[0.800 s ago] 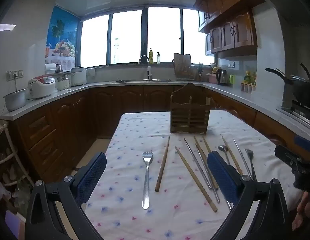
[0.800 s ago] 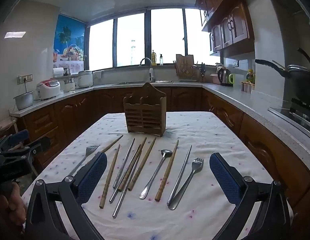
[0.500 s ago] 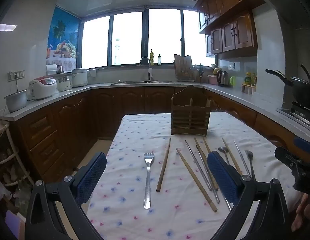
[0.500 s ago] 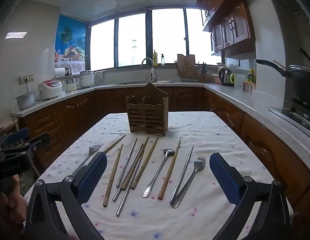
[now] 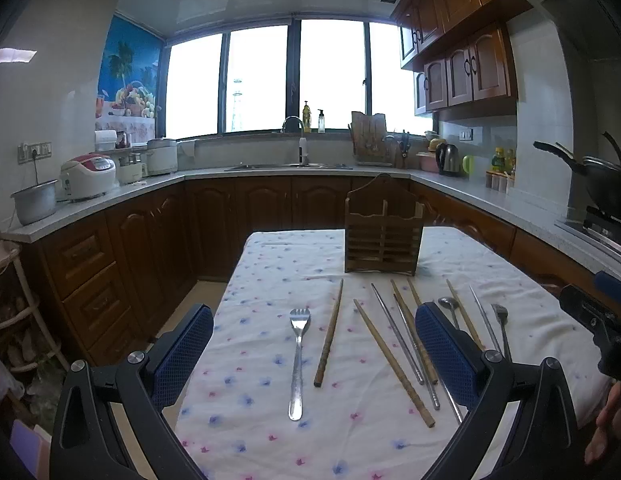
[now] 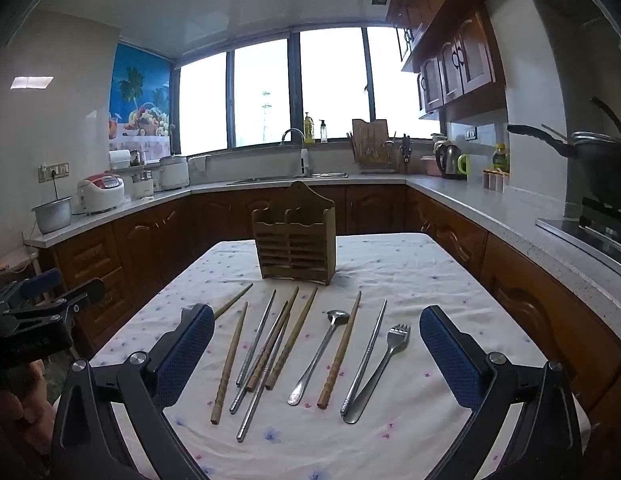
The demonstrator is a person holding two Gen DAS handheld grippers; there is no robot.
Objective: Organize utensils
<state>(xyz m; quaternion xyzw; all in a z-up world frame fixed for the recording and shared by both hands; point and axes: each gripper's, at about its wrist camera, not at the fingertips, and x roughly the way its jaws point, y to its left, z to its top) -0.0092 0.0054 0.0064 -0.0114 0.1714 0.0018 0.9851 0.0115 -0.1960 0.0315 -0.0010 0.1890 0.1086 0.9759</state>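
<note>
Nothing sorted yet, by the look of it: the wooden holder [image 6: 294, 238] stands on the tablecloth [image 6: 410, 272] with no utensil showing above its rim, and every piece lies flat on the cloth in front of it. The left gripper [image 5: 312, 354] hovers over the near edge with its pads spread wide and nothing between them; the right gripper [image 6: 316, 354] is the same, fingers apart and empty. Straight ahead of the left gripper lies a lone fork [image 5: 297, 360], well off to the left of the holder, with a wooden chopstick [image 5: 329, 334] just beside it. In front of the holder, the right view gives the count: one spoon [image 6: 319, 354], a second fork [image 6: 380, 372], five wooden chopsticks including that outlier, and what I make to be four metal ones, though the crossed bundle [image 6: 266, 354] is hard to separate. So two forks, one spoon, roughly nine chopsticks, and I'd judge all of them are left to go into the holder.
</note>
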